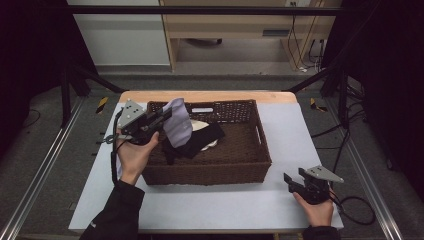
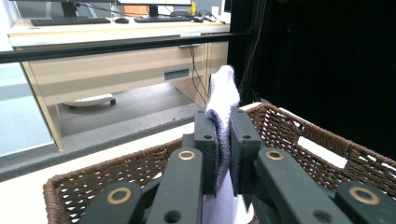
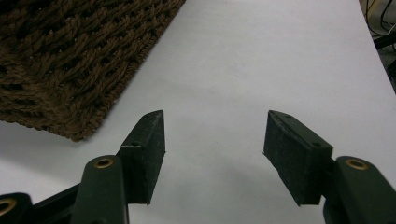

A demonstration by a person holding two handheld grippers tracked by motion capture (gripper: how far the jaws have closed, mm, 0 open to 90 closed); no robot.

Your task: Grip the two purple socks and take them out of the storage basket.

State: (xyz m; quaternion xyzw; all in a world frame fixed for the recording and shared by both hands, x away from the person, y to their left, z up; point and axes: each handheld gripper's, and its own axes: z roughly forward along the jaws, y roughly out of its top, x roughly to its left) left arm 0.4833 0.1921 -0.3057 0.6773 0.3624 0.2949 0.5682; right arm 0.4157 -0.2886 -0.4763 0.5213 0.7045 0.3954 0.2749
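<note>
High view: the left gripper (image 1: pixel 161 117) is held over the left end of a dark brown wicker basket (image 1: pixel 210 172) that sits on the white-covered counter (image 1: pixel 295 140). Its jaws are closed on a pale lavender sock (image 1: pixel 178 127), which hangs from between them down toward the basket's interior. Below the jaws, inside the basket, lie a black garment (image 1: pixel 202 142) and a white cloth (image 1: pixel 200 126) partly covered by it. The person's left hand (image 1: pixel 132 152) wraps the gripper body from beneath.

Left gripper view: the two jaws press flat against the sock (image 2: pixel 223 100) from either side; one end of the sock stands up above the jaw tips, the rest drops between the jaws toward the bottom edge. Beyond the jaws runs the basket rim (image 2: pixel 299 128), and farther off a wooden desk (image 2: pixel 112 65).

Right gripper view: the right gripper (image 3: pixel 214 140) has its jaws spread wide apart with bare white counter (image 3: pixel 261 56) between and ahead of them. A corner of the basket (image 3: pixel 60 65) lies ahead and off to the side of one jaw, clear of it.

In the high view the right gripper (image 1: pixel 296 178) rests low on the counter, apart from the basket's near right corner.
</note>
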